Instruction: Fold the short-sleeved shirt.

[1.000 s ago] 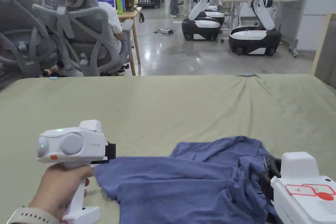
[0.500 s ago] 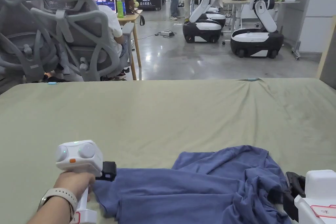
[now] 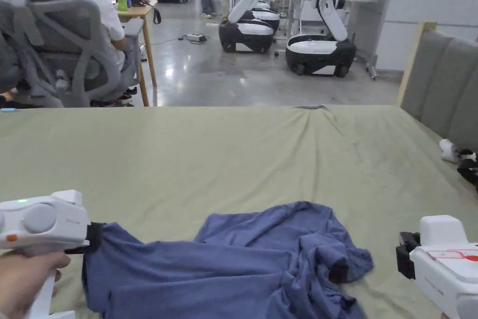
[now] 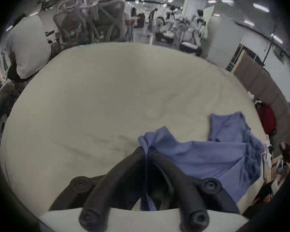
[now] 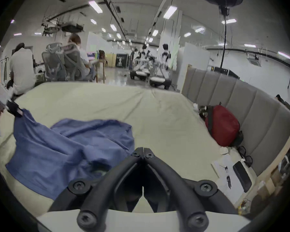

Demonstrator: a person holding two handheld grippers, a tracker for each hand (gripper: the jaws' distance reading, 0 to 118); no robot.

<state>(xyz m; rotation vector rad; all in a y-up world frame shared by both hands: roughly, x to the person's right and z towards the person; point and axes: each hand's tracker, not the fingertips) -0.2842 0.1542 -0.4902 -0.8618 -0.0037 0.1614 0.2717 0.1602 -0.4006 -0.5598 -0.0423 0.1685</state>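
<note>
While the left gripper point(image 4: 146, 149) pinches an edge of the blue shirt point(image 3: 242, 266), seemingly a hem, the right gripper point(image 5: 143, 149) sits closed, empty, beside it.

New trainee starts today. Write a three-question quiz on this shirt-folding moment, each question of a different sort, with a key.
1. True or false: the left gripper has its fingers shut on an edge of the blue shirt.
2. Multiple choice: the right gripper is
A. shut on the shirt
B. shut on nothing, clear of the cloth
C. wide open above the shirt
3. Fill in: the shirt lies crumpled on the green ____.

Key:
1. true
2. B
3. sheet
</note>
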